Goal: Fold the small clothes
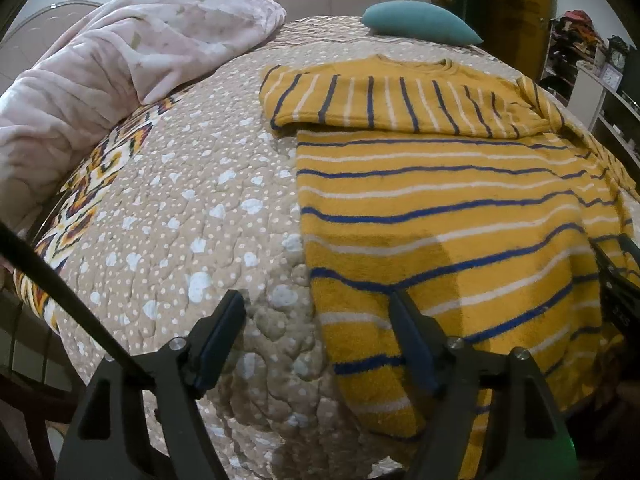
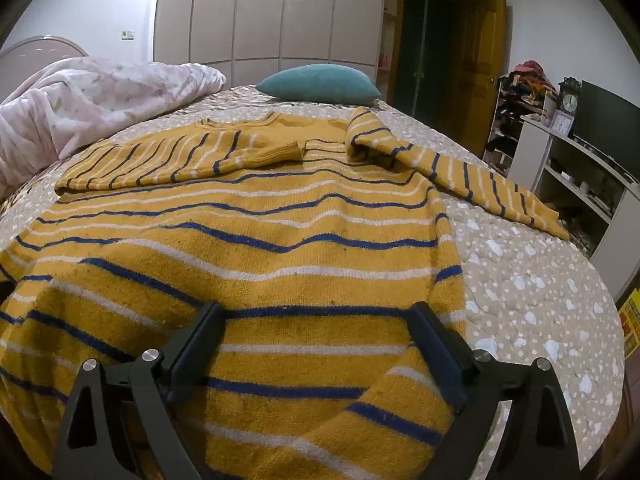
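A yellow sweater [image 1: 440, 208] with blue and white stripes lies flat on the quilted bed, collar at the far end. Its left sleeve [image 1: 360, 100] is folded across the chest. Its right sleeve [image 2: 480, 184] lies stretched out to the right. My left gripper [image 1: 316, 312] is open and empty, straddling the sweater's left edge near the hem. My right gripper [image 2: 316, 320] is open and empty over the sweater [image 2: 280, 248], near the right side of the hem. The right gripper's finger shows at the right edge of the left wrist view [image 1: 624, 276].
The beige dotted bedspread [image 1: 192, 216] covers the bed. A pink blanket [image 1: 100, 72] is heaped at the far left. A teal pillow [image 2: 320, 82] lies beyond the collar. A shelf unit with clocks [image 2: 568, 152] stands right of the bed.
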